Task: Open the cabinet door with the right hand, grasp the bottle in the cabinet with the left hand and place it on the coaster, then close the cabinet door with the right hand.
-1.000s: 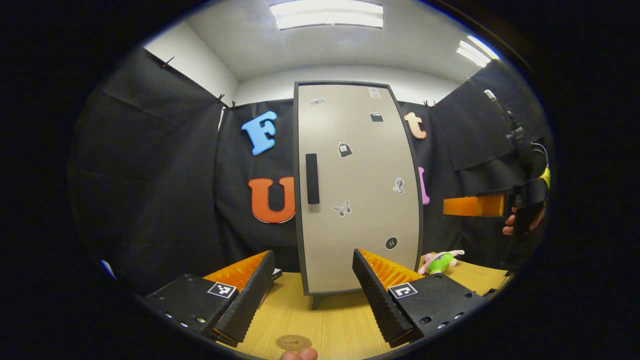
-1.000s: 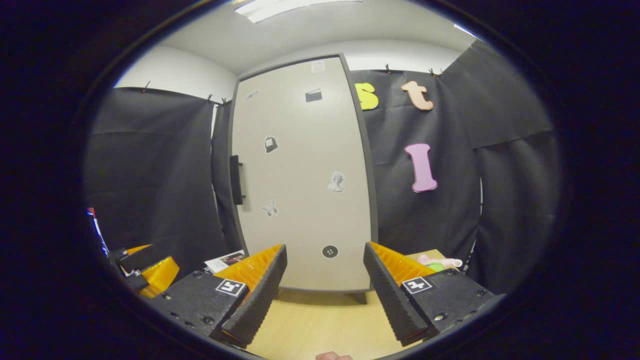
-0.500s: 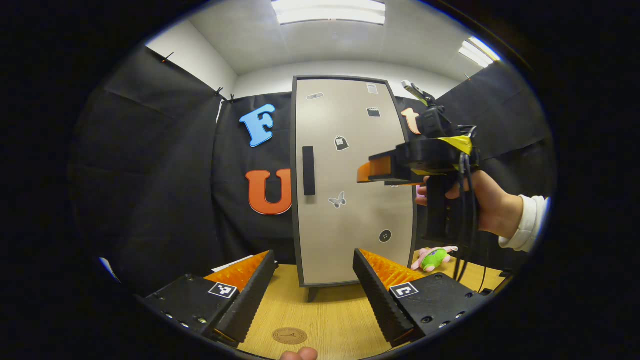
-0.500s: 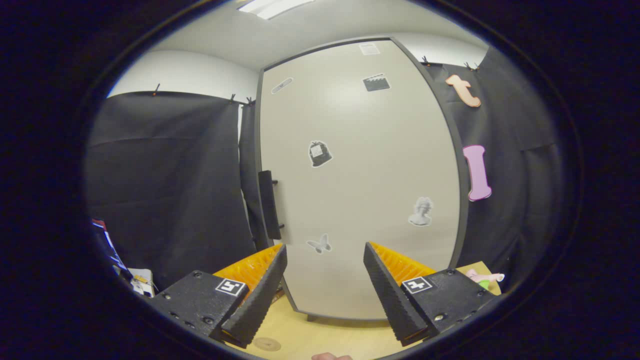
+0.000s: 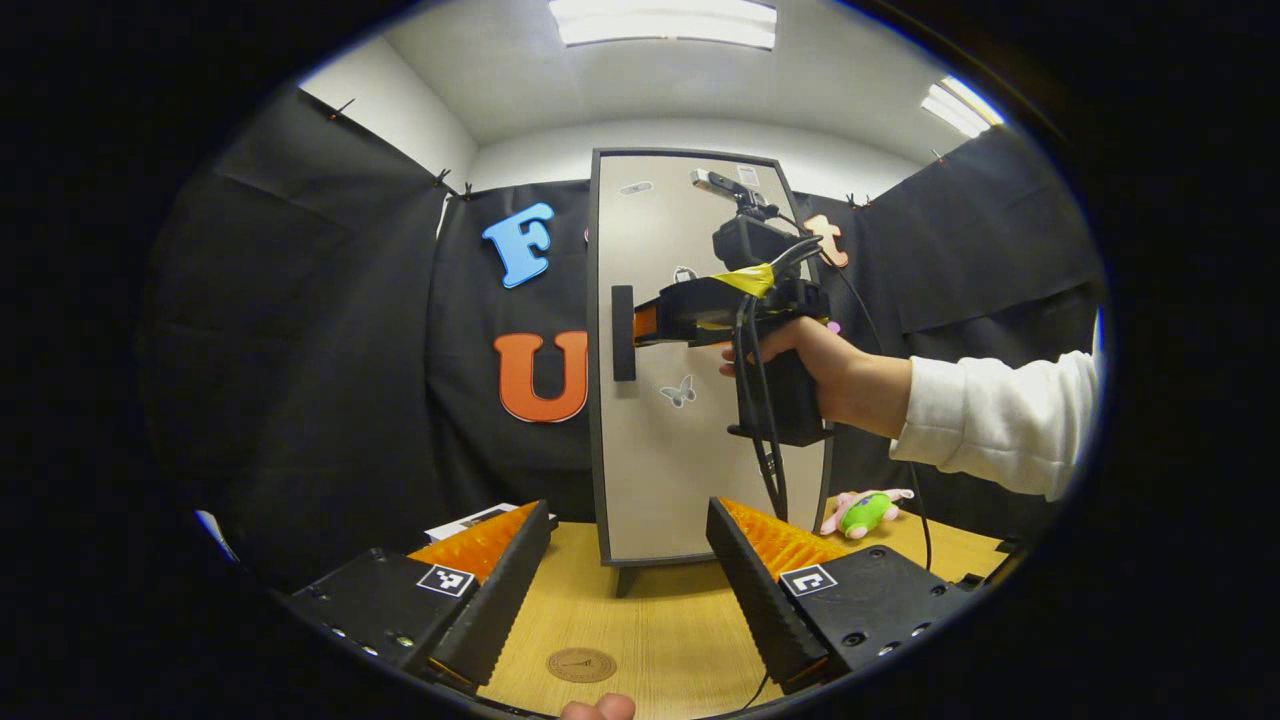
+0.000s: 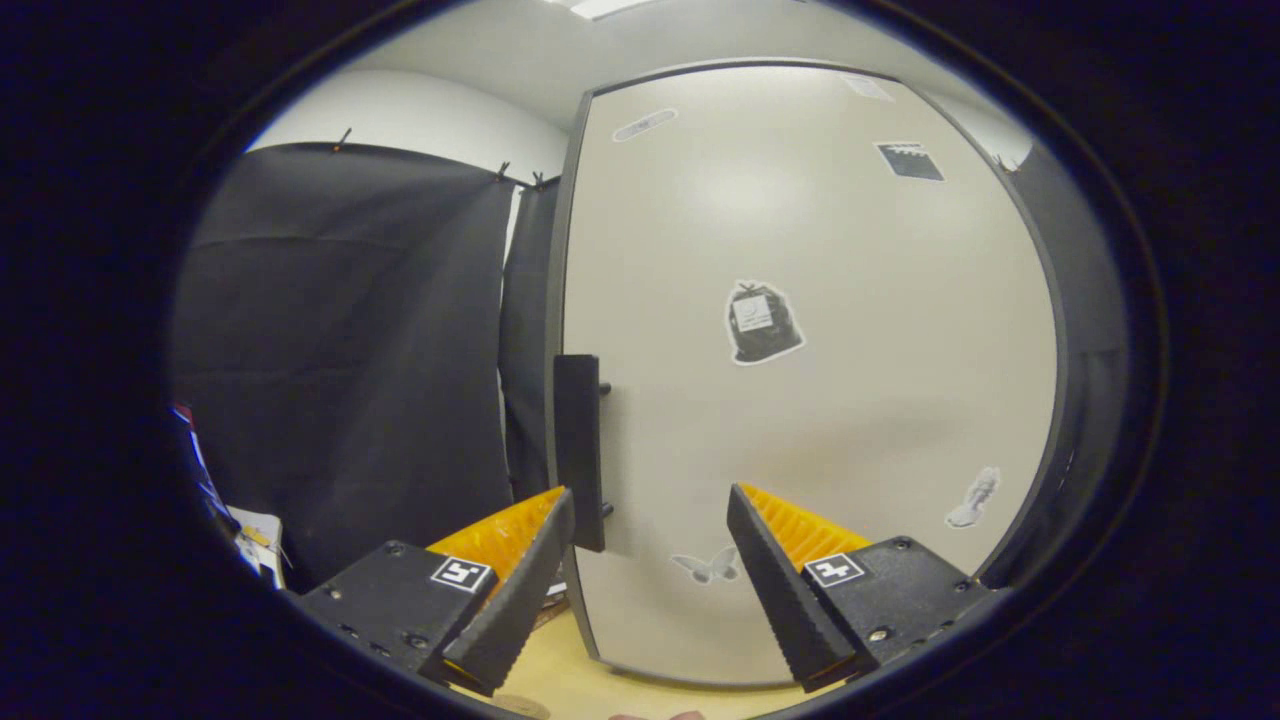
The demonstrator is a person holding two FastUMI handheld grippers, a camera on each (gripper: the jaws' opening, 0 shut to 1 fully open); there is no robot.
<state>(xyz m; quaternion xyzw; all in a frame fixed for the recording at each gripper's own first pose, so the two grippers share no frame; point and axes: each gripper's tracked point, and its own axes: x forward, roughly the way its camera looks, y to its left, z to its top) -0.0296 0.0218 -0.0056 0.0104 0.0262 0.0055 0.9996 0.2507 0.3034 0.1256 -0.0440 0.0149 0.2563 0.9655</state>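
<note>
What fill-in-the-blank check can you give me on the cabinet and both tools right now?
1. The cabinet door is ____.
2. The right tool is level with the door's ____.
3. The round coaster lies on the wooden ____.
4. Both fingers of the left tool stand ____.

Missing words: closed; handle; table; apart

White sleeve (image 5: 985,420); black claw (image 5: 640,322) body, dangling cables (image 5: 760,440)

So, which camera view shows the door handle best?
The right gripper view: the handle is large and close, its side mounts visible. In the left gripper view the handle is smaller and farther, with the right gripper beside it.
</note>
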